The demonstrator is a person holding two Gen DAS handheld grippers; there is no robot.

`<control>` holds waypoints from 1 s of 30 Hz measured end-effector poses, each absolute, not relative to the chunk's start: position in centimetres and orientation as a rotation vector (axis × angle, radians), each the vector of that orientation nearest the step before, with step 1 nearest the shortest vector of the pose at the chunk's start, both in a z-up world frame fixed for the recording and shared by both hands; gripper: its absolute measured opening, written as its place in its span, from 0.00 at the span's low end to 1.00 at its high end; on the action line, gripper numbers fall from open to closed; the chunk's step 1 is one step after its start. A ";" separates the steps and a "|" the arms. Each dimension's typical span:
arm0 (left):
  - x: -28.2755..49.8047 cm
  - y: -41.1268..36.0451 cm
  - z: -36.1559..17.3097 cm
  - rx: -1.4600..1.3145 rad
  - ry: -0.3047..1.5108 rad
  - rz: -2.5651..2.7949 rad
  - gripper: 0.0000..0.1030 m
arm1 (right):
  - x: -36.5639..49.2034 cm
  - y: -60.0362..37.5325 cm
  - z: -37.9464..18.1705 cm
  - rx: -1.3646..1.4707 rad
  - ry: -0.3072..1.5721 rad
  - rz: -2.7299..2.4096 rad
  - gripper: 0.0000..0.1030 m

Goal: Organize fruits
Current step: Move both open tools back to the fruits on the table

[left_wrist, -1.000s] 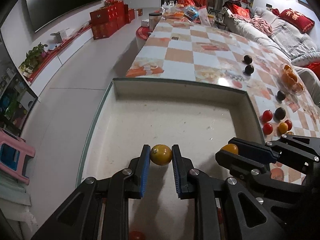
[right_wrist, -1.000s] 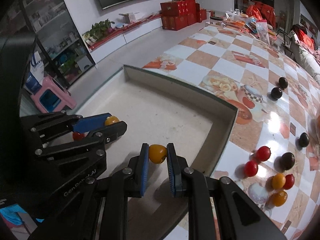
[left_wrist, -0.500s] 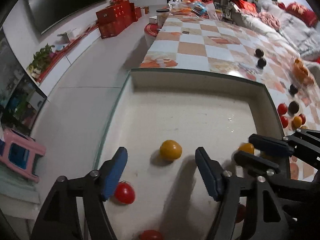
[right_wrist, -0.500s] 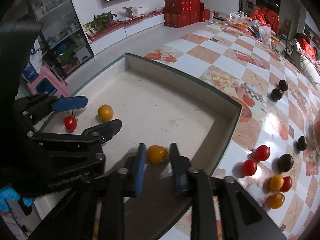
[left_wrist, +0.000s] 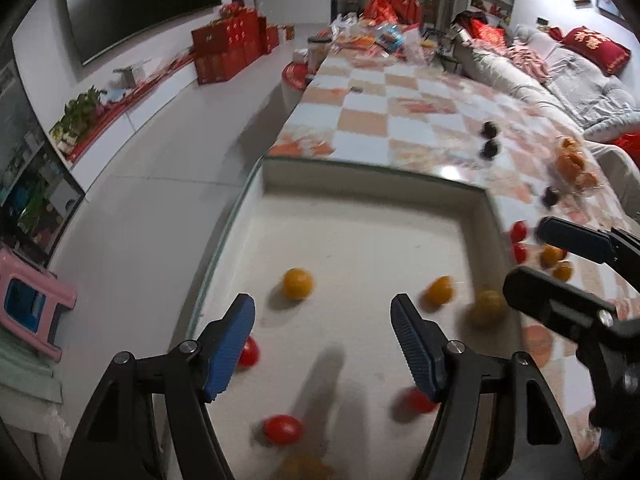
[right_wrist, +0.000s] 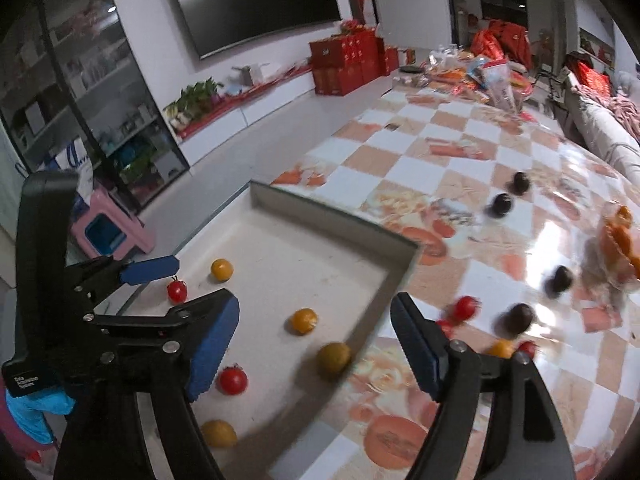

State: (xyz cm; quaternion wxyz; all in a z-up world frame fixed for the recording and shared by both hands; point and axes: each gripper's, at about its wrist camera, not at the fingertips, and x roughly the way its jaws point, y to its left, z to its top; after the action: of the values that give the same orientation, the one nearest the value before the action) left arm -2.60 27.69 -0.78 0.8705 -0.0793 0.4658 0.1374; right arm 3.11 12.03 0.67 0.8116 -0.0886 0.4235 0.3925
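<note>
Both grippers have let go of their yellow fruits. At lower centre, the left gripper [left_wrist: 322, 340] stands spread above the tray [left_wrist: 372, 184]; the right gripper [right_wrist: 316, 344] is likewise spread, straddling the tray's right wall. Depositing looks finished; next comes fetching the loose fruits [right_wrist: 464, 307] on the table [right_wrist: 440, 148], right of frame. The tray holds yellow fruits [left_wrist: 297, 283] and red tomatoes [left_wrist: 282, 429].

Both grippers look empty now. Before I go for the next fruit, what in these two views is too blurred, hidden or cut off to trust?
- Left wrist view: red tomato near the tray's near end, smeared by motion and partly behind the left gripper's finger.
- Left wrist view: yellow fruit cut by the bottom edge, blurred.
- Right wrist view: loose fruits on the table, such as the dark one, are blurred; some sit behind the right gripper's finger, so no exact count.
</note>
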 end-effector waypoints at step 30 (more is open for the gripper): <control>0.2 8.3 -2.9 -0.090 0.959 0.065 0.69 | 8.9 -4.6 -5.7 -0.270 0.968 0.563 0.64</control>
State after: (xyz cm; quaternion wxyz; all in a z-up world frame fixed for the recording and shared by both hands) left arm 0.19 8.25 -2.93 0.8857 -0.0434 0.4611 0.0311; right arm 8.94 -4.62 -5.67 0.8388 -0.1275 0.4575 0.2661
